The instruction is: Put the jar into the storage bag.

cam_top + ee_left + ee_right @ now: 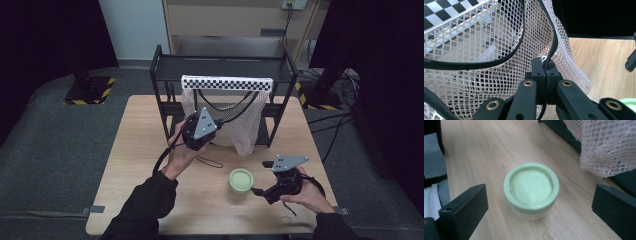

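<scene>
A person stands at the near side of a wooden table [145,165] with a gripper in each hand. At the far side stands a black metal rack [222,67], and a white mesh bag [240,125] hangs from a checkered bar [227,83] on its front, its mouth edged with a black cord [486,63].

The left gripper [545,72] is raised to the bag's left side. In the left gripper view its 2 jaws are pressed together with only a thin slit between them, pinching the black cord at the rim of the mesh, which runs up from between the tips.

The right gripper [265,177] is low over the near right part of the table, pointing left. In the right gripper view its jaws stand wide apart, 1 at each side, holding nothing and touching nothing. Between and just beyond them sits a small jar [531,191] with a pale green lid, upright on the wood, near the bag's lower corner but apart from it. In the high view the jar is just left of the right gripper's tips.
</scene>
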Demonstrator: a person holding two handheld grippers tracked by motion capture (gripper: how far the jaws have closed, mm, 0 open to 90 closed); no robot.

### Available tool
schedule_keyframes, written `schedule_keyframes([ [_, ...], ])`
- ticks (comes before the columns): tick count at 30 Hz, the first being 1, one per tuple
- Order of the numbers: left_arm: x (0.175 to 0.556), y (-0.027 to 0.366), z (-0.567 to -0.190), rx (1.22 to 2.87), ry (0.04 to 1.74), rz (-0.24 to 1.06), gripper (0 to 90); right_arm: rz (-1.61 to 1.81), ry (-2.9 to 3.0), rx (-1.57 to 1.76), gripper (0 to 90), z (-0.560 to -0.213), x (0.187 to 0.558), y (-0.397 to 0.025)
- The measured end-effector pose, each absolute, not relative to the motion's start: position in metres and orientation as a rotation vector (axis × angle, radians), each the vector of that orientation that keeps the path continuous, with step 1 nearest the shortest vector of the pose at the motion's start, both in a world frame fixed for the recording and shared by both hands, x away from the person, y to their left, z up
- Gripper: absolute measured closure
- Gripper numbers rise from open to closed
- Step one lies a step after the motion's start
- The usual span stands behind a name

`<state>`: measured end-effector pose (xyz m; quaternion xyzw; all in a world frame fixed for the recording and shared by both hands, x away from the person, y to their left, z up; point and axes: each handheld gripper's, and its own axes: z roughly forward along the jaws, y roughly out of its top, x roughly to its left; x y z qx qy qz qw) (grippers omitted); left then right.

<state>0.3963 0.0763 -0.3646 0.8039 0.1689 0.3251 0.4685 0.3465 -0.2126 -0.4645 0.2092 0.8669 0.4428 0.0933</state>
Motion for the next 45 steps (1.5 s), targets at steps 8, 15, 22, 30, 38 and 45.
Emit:
schedule_keyframes([
  [8, 0.396, 0.076, -0.365, 1.976, 0.411, 0.801, 88.8, 1.283, 2.635, 0.640, 0.9, -0.486, 0.350, -0.201],
  [15, 0.396, 0.076, -0.365, 1.976, 0.412, 0.799, 88.8, 1.263, 2.647, 0.648, 0.9, -0.495, 0.352, -0.191],
  [22, 0.396, 0.075, -0.367, 1.981, 0.410, 0.800, 88.8, 1.217, 2.660, 0.633, 0.9, -0.505, 0.353, -0.180],
  [30, 0.397, 0.074, -0.367, 1.985, 0.408, 0.801, 88.8, 1.214, 2.656, 0.643, 1.3, -0.512, 0.356, -0.174],
  [38, 0.397, 0.073, -0.369, 1.991, 0.406, 0.805, 88.8, 1.196, 2.649, 0.643, 3.5, -0.519, 0.357, -0.164],
  [45, 0.397, 0.072, -0.371, 1.998, 0.400, 0.806, 88.8, 1.170, 2.620, 0.654, 11.6, -0.526, 0.360, -0.159],
])
